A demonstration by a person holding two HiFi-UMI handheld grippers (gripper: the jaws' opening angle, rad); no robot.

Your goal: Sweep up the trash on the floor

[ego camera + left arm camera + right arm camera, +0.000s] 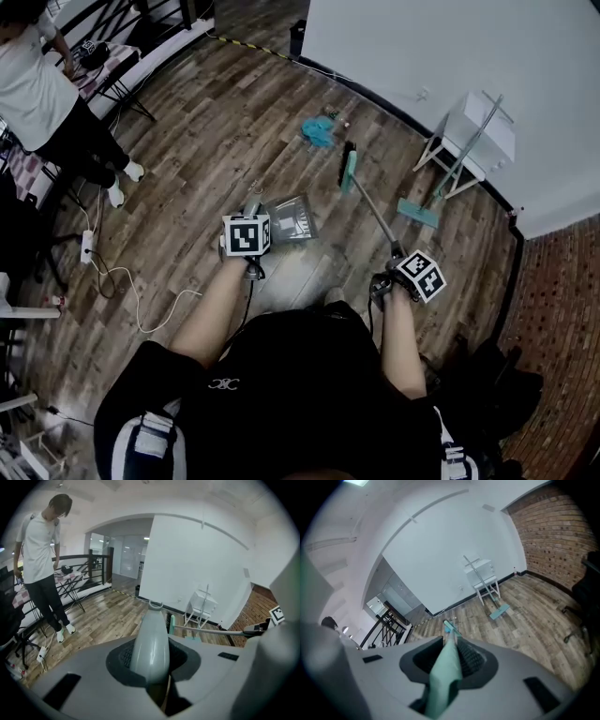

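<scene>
Head view, trash (319, 131) beyond broom (368, 204) in right tool (394, 256), dustpan (294, 221) in left tool (253, 210)

Loft studio, brick wall (562, 300), wood floor (216, 122), railing (89, 569)

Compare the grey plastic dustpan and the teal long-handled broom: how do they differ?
The grey plastic dustpan is close in by the left gripper; the teal long-handled broom reaches far out, its head near the blue trash. The dustpan's handle is short and thick; the broom's pole is long and thin. Both are clamped in grippers, the broom in the right gripper.
</scene>
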